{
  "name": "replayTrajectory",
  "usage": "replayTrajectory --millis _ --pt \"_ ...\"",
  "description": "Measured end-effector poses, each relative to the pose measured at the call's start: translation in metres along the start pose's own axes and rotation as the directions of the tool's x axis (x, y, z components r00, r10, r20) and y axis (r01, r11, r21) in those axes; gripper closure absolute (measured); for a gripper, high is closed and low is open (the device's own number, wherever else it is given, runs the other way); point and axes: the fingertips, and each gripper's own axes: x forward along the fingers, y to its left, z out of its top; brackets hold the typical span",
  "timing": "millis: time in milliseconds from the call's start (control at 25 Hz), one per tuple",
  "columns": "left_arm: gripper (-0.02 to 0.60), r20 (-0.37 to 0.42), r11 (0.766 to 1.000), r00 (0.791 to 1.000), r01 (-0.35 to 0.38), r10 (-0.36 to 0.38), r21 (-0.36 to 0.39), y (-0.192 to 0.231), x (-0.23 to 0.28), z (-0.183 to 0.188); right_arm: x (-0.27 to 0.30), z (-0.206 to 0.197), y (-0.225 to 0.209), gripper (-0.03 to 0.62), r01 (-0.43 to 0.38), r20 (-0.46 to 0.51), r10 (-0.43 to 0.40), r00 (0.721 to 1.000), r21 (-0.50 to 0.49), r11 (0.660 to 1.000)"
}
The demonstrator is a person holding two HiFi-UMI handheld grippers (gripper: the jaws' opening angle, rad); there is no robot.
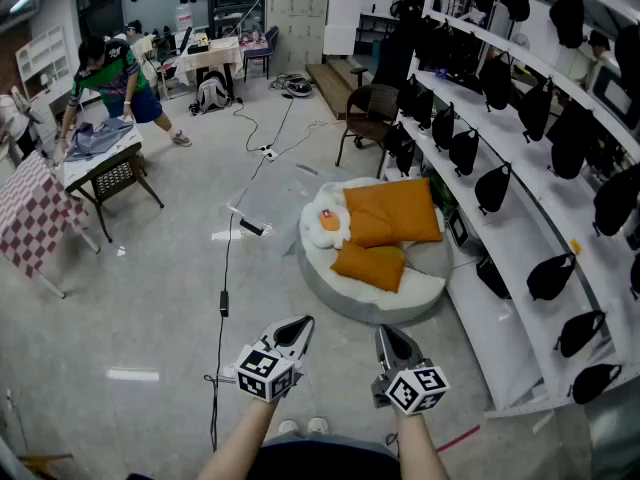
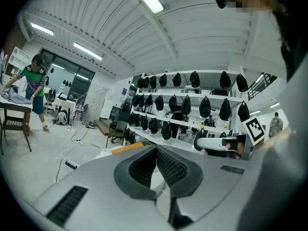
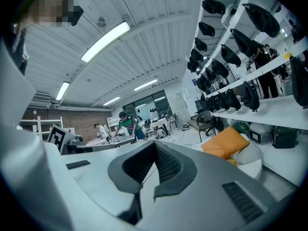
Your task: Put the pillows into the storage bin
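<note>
While both grippers hang low in front of me, neither has anything in it. The left gripper [image 1: 298,328] has its jaws pressed pad to pad, and the right gripper [image 1: 393,336] is closed the same way; each gripper view shows only open room beyond the tips.

Well ahead of both jaws, and a little nearer the right pair, the orange pillows [image 1: 400,208] lie heaped with a white pillow [image 1: 327,226] on a low round tub [image 1: 345,303] on the floor. The right gripper view has one orange corner beyond its jaws, off to the right. I cannot tell whether that tub is the storage bin or only a cushion bed, and I see no other bin, so I want that settled before I lift anything.

The step in hand, as I judge it, is the approach. I would walk the jaws forward and spread them wide before they reach the heap, not at the last moment. Pillows are soft and will squash, so I would bite deep on a corner or seam for a firm hold. For the big top pillow I would use one pair of jaws on each end, so it does not sag and drag the others off. A cable [image 1: 225,268] runs along the floor ahead and left of the left jaws; I would keep my path to the right of it.
</note>
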Motion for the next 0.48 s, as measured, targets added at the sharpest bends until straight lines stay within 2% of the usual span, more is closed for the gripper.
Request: replayTrajectory --millis 480 --pt "0.56 -0.012 1.0 1.0 0.016 -0.016 0.018 -0.0025 0.0006 -0.0021 -0.0018 -0.0027 0.0057 0.592 0.011 0.006 -0.011 1.0 0.0 1.0"
